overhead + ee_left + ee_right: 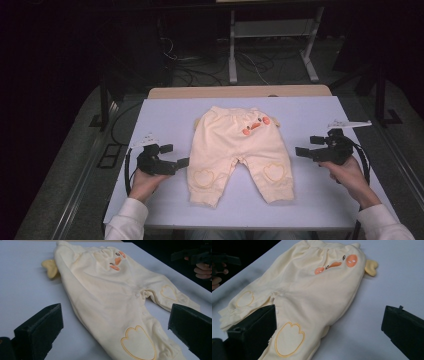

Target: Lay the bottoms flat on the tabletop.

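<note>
A pair of pale yellow baby trousers [235, 152] lies flat in the middle of the white table [165, 112], waist at the far side, legs toward me. It has an orange duck face near the waist and webbed-foot outlines on both knees. My left gripper [174, 156] hovers open just left of the left trouser leg, holding nothing. My right gripper [307, 146] hovers open just right of the right leg, also holding nothing. The left gripper view shows the trousers [112, 297] between wide jaws; the right gripper view shows the trousers [312, 290] likewise.
The table's near edge runs just below the trouser cuffs. A wooden board edge [240, 91] sits behind the table. Cables and metal frame legs [232, 50] lie on the dark floor beyond. Bare table surface lies on both sides of the garment.
</note>
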A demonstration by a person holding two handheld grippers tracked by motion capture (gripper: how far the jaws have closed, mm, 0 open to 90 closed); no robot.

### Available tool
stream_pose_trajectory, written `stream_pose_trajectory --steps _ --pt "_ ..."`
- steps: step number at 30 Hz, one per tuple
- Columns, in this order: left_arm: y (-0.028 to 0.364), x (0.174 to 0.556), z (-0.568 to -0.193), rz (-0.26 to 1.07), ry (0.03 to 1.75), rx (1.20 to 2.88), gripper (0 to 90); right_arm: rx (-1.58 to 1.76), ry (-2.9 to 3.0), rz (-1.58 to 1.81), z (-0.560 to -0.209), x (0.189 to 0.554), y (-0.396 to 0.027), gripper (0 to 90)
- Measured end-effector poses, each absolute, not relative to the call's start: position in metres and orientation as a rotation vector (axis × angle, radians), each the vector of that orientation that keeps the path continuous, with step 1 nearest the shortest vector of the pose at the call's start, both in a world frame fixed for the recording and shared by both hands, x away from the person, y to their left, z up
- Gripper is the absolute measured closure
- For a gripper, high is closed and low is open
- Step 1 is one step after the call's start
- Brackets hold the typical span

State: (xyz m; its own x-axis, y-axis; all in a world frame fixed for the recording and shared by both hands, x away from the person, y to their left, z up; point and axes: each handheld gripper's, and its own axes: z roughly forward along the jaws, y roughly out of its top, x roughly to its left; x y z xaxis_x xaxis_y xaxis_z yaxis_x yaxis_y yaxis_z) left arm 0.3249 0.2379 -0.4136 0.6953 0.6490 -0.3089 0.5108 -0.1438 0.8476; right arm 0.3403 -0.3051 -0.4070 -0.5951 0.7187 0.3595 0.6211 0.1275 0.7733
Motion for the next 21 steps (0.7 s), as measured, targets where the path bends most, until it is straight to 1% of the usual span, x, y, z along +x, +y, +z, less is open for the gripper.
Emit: stream_pose_trajectory --steps 10,21 --pt "0.254 0.315 -0.416 0.216 0.933 1.775 0.0 1.362 2.209 1.492 -0.413 0.323 -0.323 0.0" --pt "0.264 0.302 -0.421 0.258 0.909 1.768 0.0 1.325 2.170 1.484 -0.423 0.304 -0.326 0.0"
